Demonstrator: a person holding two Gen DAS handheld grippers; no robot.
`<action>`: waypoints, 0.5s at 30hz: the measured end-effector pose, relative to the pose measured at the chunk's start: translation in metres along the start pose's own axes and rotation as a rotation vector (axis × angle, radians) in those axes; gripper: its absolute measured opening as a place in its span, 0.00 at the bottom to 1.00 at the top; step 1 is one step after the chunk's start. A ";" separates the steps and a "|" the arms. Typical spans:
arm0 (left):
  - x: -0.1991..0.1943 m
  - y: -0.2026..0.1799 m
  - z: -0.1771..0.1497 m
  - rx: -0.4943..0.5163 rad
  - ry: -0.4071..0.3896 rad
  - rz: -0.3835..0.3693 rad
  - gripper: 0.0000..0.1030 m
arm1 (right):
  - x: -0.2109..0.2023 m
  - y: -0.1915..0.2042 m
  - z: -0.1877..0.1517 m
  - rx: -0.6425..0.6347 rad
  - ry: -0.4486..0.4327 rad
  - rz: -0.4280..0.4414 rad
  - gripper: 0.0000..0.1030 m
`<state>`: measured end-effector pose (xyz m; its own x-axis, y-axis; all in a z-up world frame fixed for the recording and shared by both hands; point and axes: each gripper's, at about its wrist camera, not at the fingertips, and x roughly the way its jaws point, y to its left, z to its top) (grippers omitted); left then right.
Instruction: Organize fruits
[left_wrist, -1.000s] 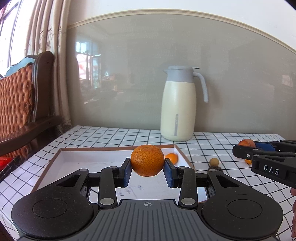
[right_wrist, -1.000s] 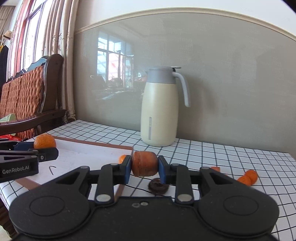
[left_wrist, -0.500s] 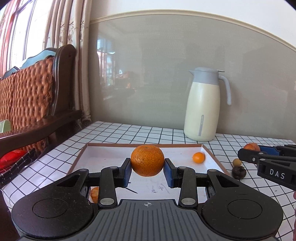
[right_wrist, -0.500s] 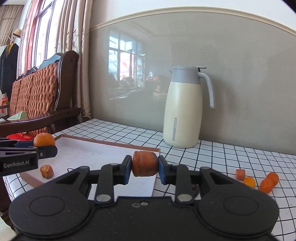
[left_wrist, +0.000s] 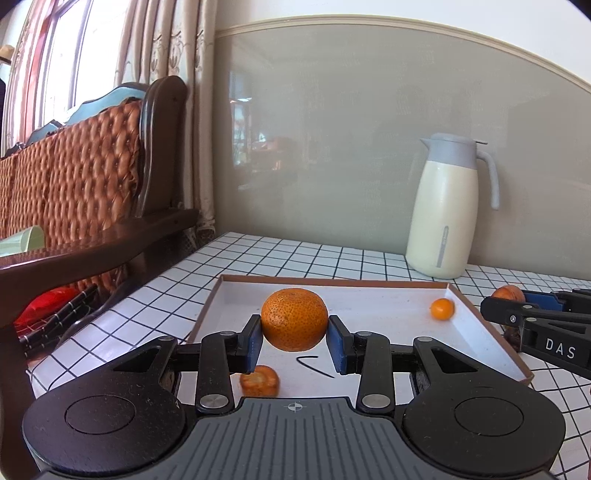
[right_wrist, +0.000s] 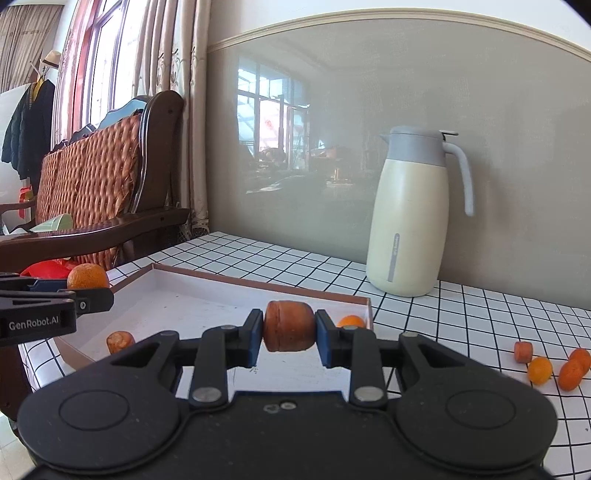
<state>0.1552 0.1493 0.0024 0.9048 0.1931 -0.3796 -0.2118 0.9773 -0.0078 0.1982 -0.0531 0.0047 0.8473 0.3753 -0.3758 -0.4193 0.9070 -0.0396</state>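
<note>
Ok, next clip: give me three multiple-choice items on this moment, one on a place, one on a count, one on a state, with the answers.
1. Where does the cream thermos jug with the grey lid stand?
A. inside the tray
B. on the checked tablecloth by the wall
C. on the wooden chair

2. How many small orange fruit pieces lie on the cloth at the far right of the right wrist view?
A. one
B. two
C. four

3. What is the left gripper doing?
A. clamping the round orange mandarin
C. open over nothing
B. pressing on the jug

Answers: 1 B, its base sits on the grid cloth beyond the white brown-rimmed tray. 2 C, four pieces cluster there. 3 A, both blue pads touch the mandarin's sides above the tray.
</note>
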 end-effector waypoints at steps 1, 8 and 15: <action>0.001 0.002 0.000 -0.002 0.001 0.002 0.37 | 0.002 0.001 0.000 0.000 0.002 0.001 0.21; 0.012 0.012 0.003 -0.012 0.000 0.020 0.37 | 0.011 0.005 0.002 0.001 0.002 0.000 0.21; 0.032 0.026 0.009 -0.035 0.012 0.046 0.37 | 0.029 0.000 0.005 0.026 0.021 -0.008 0.21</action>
<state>0.1820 0.1816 -0.0020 0.8893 0.2368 -0.3913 -0.2663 0.9637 -0.0220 0.2243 -0.0415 -0.0010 0.8435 0.3645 -0.3946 -0.4039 0.9146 -0.0186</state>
